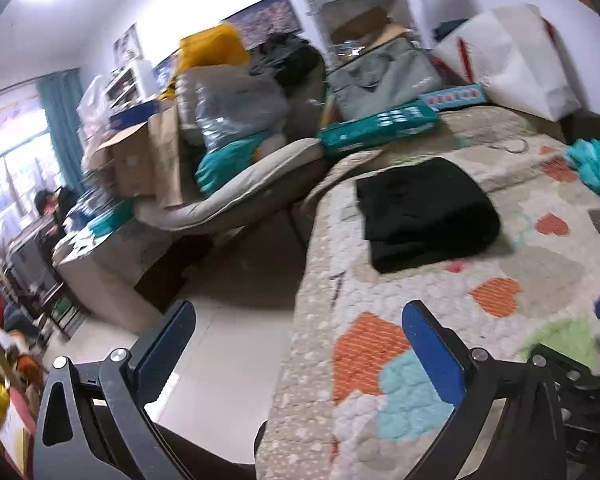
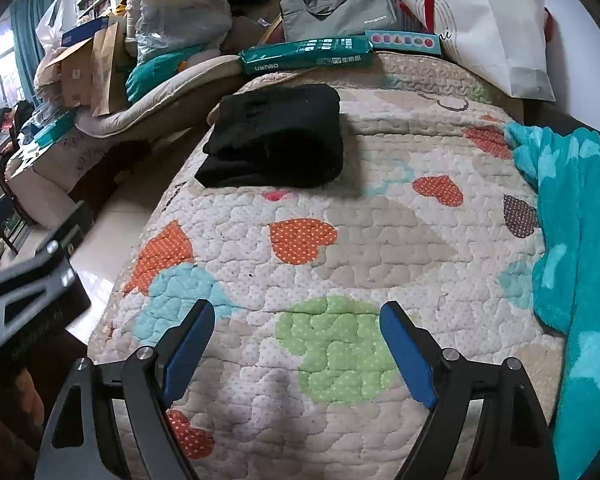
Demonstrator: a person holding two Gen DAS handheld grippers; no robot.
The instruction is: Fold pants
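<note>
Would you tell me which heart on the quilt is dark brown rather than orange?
The dark brown heart at the quilt's right side, beside the teal blanket; the other hearts nearby are orange.

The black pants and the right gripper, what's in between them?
Only bare quilt with its heart patches lies between the open right gripper and the folded black pants; the right wrist view shows this.

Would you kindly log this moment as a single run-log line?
black pants: folded, on quilted bedspread | left gripper: open, empty | right gripper: open, empty, clear of pants
</note>
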